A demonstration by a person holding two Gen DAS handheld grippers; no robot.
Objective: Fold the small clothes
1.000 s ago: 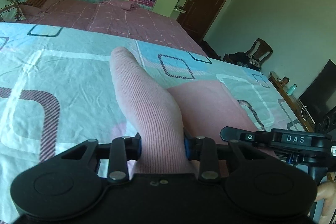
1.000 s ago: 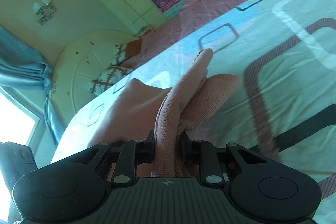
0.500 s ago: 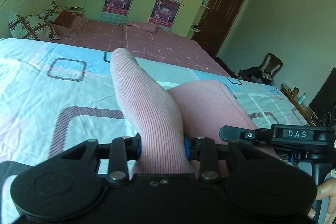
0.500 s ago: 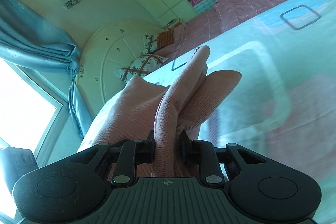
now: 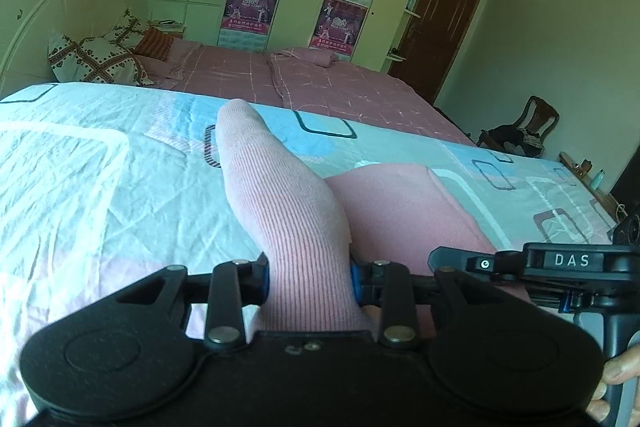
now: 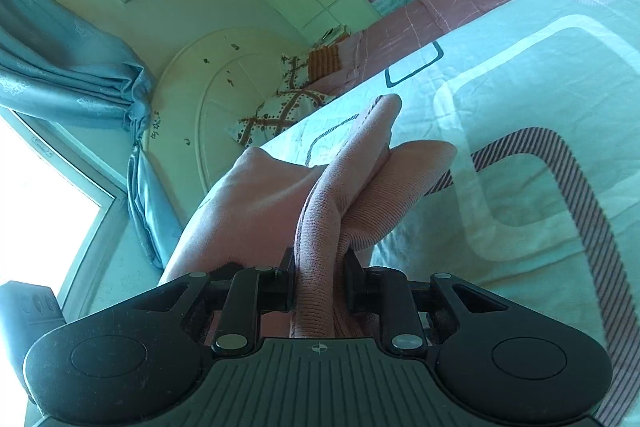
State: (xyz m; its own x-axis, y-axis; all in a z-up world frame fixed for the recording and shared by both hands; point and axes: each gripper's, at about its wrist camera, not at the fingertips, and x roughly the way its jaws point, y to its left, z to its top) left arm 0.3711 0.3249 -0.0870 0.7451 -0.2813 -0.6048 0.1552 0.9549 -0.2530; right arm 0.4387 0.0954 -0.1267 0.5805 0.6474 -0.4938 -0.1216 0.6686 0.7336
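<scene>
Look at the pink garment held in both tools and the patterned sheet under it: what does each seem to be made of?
Pink garment: seemingly a soft knit, cotton or a blend; fine lengthwise ribs show and it bunches thickly between the pads, matte.
Patterned sheet: probably thin woven cotton or a blend; flat printed squares and many fine sharp creases, little sheen.

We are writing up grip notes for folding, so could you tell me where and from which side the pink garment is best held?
By an edge at each end, coming in from the near side, as now: the left gripper and right gripper each pinch bunched ribbed fabric of the pink garment, which spans between them over the bedspread.
</scene>
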